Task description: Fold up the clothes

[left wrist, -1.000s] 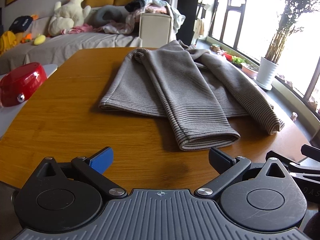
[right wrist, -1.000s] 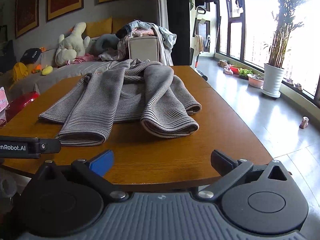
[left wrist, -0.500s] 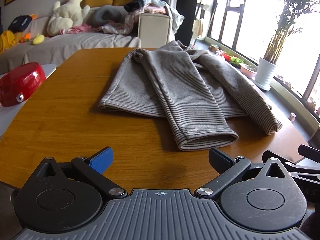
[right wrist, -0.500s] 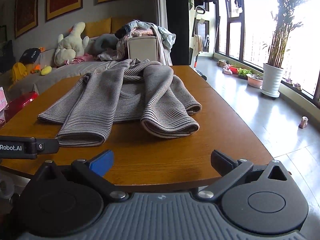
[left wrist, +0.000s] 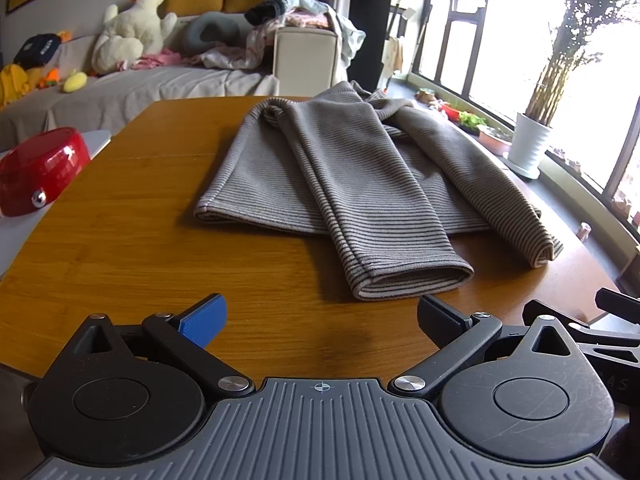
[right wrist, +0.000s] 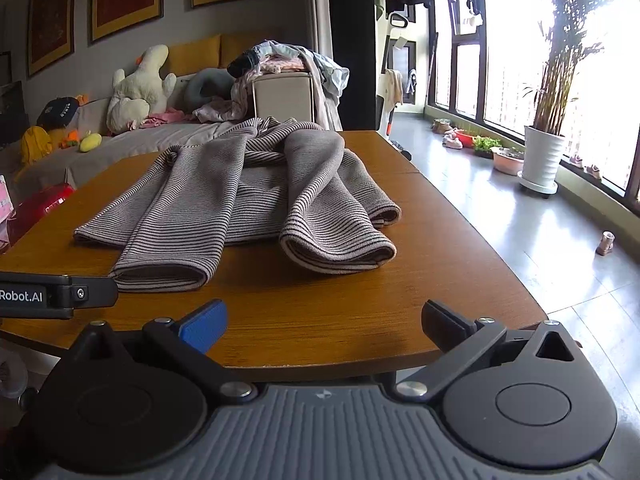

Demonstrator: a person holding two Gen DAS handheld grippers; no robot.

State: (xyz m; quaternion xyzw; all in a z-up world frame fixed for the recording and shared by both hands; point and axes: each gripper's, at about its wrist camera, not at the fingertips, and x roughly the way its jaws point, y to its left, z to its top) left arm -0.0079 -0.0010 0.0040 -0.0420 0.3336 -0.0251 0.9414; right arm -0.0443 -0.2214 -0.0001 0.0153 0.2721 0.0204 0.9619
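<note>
Grey-and-dark striped knit, a sweater (left wrist: 360, 184) lies flat on the wooden table (left wrist: 120, 240), both sleeves folded in over the body so that their cuffs point toward the near edge. In the left wrist view the left gripper (left wrist: 322, 320) hovers low over bare wood just short of the nearer cuff, its jaws spread wide and holding nothing; one fingertip carries a blue pad (left wrist: 204, 320). The right gripper (right wrist: 324, 326) hangs at the table's near edge, jaws likewise wide apart and empty, with the sweater (right wrist: 248, 200) well ahead of it. A red glossy container (left wrist: 36, 176) sits off the table's left side. Behind stand a sofa (left wrist: 140, 88) with a white plush duck (left wrist: 132, 36) and a potted plant (left wrist: 532, 144) by the window.
</note>
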